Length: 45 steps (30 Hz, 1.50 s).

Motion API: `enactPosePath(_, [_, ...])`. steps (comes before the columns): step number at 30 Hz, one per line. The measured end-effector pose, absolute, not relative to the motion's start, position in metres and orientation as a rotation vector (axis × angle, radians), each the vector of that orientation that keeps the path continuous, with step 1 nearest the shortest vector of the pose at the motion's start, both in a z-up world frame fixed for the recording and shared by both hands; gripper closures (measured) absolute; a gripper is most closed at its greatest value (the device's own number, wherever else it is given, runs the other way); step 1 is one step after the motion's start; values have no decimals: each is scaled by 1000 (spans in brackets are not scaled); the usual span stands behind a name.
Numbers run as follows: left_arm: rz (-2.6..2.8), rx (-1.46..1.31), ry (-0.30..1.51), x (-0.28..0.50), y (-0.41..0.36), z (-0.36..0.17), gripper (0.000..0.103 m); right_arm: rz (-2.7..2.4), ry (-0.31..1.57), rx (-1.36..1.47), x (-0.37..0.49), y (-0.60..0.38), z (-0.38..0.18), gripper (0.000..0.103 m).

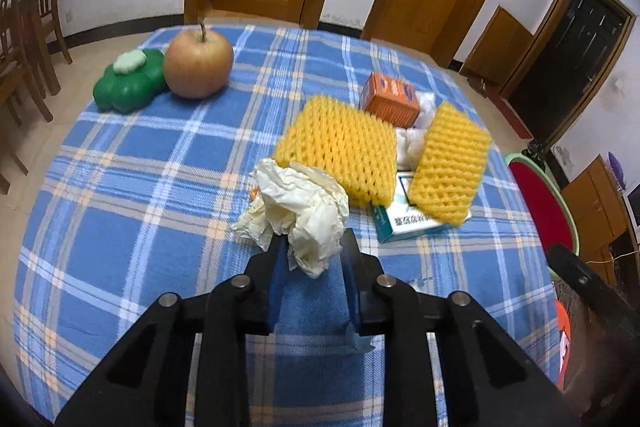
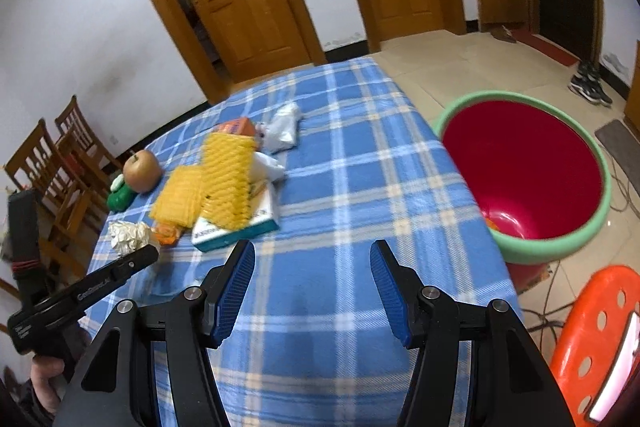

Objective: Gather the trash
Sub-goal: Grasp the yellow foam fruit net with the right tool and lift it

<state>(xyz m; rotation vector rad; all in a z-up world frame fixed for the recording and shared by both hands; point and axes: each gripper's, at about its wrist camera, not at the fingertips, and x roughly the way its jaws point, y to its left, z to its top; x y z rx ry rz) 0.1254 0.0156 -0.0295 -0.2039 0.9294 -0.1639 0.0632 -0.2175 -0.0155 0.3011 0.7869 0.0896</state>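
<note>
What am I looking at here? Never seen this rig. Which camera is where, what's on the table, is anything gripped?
No robot arm: a person carries a handheld two-finger gripper in each hand, each with a fisheye camera looking along its fingers.

The left wrist view shows the left gripper closed on a crumpled white paper wad. The right wrist view shows the right gripper open and empty above the blue plaid tablecloth.

On the cloth: two yellow foam fruit nets, an orange carton, a teal-and-white box, white plastic wrappers, a brown apple and a green flower-shaped container. A red bin with a green rim stands beside the table.
</note>
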Motion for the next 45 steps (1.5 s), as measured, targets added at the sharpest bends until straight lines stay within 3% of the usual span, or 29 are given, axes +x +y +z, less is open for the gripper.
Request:
enactPosePath(18, [-119,-232,910,131,46,-30,77,200,829,235,133,-159,-36,42])
enactPosePath(19, [-120,-233,912,132,47,-31,77,203,831,234,135,-158,-37,44])
enactPosePath(23, [-126,-235,914,132,47,-33,77,216,848,235,140,-155,-44,73])
enactPosePath(29, [-137,-231,909,131,43,-31,77,241,804,226,131,-154,-37,88])
enactPosePath(45, [-188,-188,864,112,17,-5,77,247,692,264,82,-179,-4,91])
